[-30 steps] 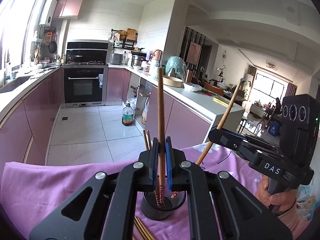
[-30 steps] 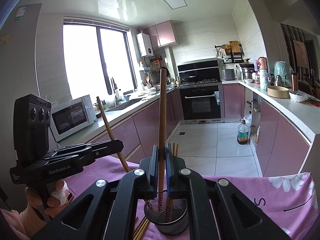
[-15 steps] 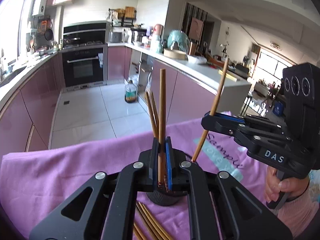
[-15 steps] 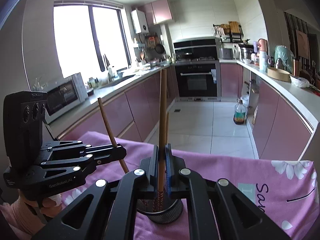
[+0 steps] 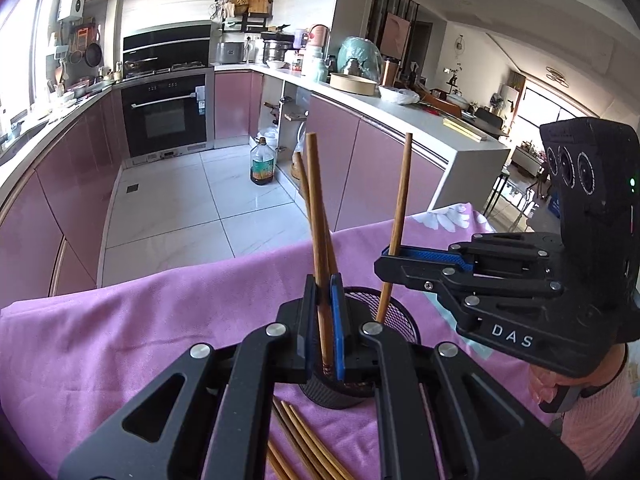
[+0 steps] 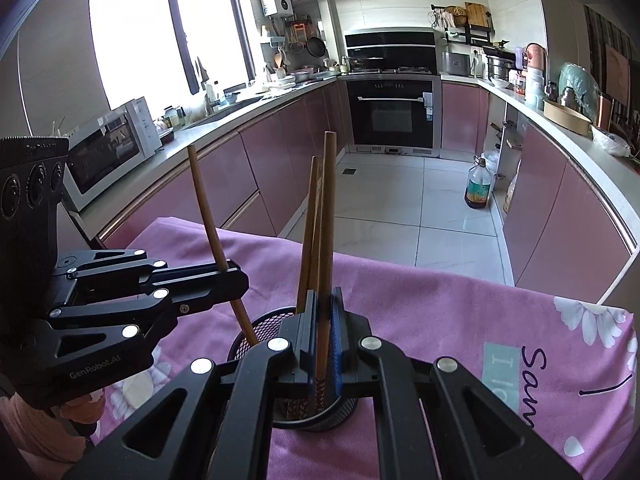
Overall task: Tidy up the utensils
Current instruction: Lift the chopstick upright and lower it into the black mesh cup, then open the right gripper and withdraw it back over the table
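I have a chopstick pinched in each gripper, both poised over a black mesh holder that stands on a bench draped in a purple cloth. The left gripper has its fingers clenched on a brown chopstick that points almost straight up, its lower end down inside the holder. The right gripper grips a second chopstick the same way, also with its tip dipping into the holder.

As I judge it, the risk is crowding. The two grippers sit close over one small opening, so they could knock each other, or a stick could catch on the mesh rim and tip the holder over. If I let go while a stick is tilted, it may lever out and fall onto the cloth. A couple of sticks already stand in the holder and could be pushed aside.

Only the left wrist view shows the loose chopsticks lying on the cloth just in front of the holder, waiting to be collected, and the right gripper seen from its side. Only the right wrist view shows the floral print and lettering on the cloth, and the left gripper from its side.
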Available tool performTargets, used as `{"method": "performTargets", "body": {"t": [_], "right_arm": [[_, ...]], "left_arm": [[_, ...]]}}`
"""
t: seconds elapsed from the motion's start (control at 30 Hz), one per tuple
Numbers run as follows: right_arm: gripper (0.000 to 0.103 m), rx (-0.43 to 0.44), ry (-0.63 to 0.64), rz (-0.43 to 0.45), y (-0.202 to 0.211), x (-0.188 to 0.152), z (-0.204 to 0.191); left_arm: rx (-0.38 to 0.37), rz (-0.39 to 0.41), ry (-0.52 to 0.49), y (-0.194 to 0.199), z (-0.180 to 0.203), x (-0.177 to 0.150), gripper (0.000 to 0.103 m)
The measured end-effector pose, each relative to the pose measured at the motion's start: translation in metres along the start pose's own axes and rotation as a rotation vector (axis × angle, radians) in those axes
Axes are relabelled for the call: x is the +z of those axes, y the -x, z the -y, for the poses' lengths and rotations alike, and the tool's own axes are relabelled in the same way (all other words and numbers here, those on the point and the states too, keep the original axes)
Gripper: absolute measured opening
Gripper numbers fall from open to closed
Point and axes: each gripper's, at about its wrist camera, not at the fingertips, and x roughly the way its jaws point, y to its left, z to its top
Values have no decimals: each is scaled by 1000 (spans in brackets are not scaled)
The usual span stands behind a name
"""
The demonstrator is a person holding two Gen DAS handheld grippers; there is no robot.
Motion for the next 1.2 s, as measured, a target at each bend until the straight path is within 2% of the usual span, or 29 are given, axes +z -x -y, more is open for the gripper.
{"method": "performTargets", "body": {"t": [0.3, 0.4, 0.57, 0.63, 0.7, 0.77, 0.8, 0.9, 0.93, 1.0, 1.2], "right_arm": [[11, -5, -50, 21, -7, 2, 8], [18, -2, -53, 34, -3, -1, 7], [23, 21, -53, 68, 8, -7, 4], [28, 33, -40, 85, 14, -9, 0], [29, 37, -25, 106, 22, -12, -5], [31, 56, -12, 130, 32, -14, -11], [33, 66, -4, 141, 36, -16, -15], [43, 100, 48, 169, 51, -26, -31], [44, 113, 65, 171, 54, -32, -37], [45, 128, 97, 159, 55, -40, -48], [45, 139, 130, 50, 34, -76, -70]], "left_arm": [[3, -27, 50, -14, -12, 5, 8], [9, -15, 53, -12, -13, 5, 8], [22, 29, 52, -1, -15, 2, 9], [27, 64, 53, 12, -16, -1, 17], [34, 100, 53, 24, -16, -4, 25], [46, 135, 54, 37, -16, -7, 38], [50, 154, 57, 44, -17, -10, 49], [74, 198, 54, 62, -19, -22, 54], [77, 204, 57, 66, -21, -27, 58], [93, 201, 67, 70, -25, -40, 58], [97, 99, 128, 60, -38, -85, 58]]}}
